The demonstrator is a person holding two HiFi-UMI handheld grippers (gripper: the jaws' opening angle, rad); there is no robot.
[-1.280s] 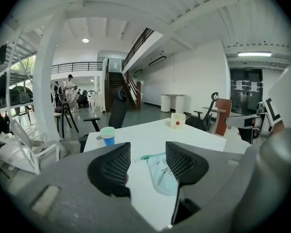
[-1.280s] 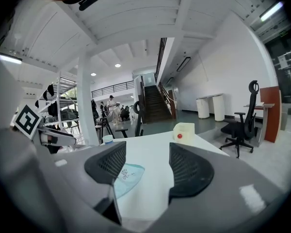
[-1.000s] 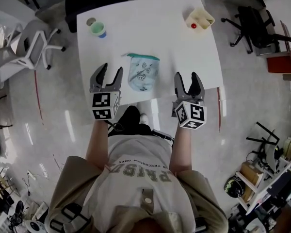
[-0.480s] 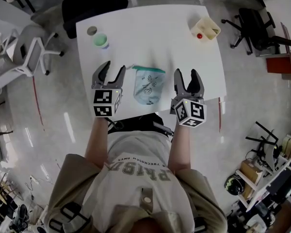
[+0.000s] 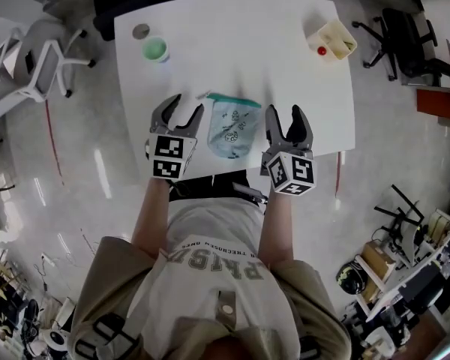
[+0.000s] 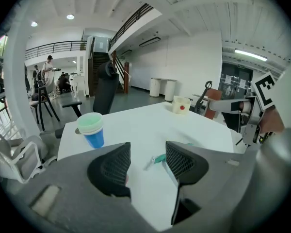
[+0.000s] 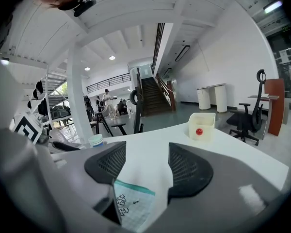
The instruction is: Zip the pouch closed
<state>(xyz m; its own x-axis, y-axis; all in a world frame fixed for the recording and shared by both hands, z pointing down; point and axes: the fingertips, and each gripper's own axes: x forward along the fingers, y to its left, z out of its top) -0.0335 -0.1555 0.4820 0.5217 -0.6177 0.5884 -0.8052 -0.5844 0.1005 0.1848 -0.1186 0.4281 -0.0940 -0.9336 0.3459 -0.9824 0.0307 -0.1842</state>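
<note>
A pale blue pouch (image 5: 232, 127) with a teal zip edge lies flat near the front edge of the white table (image 5: 232, 43). Its zip end shows in the left gripper view as a teal strip (image 6: 159, 158), and its printed face (image 7: 132, 203) shows low in the right gripper view. My left gripper (image 5: 181, 112) hovers open just left of the pouch, nothing between its jaws. My right gripper (image 5: 285, 117) hovers open just right of the pouch, also holding nothing.
A blue cup with a green top (image 5: 155, 49) and a small round lid (image 5: 141, 31) stand at the table's back left. A cream box holding a red ball (image 5: 331, 40) sits at the back right. Office chairs (image 5: 30, 62) surround the table.
The view has shifted, so the table and pouch sit closer. Both grippers now flank the pouch more tightly, still open.
</note>
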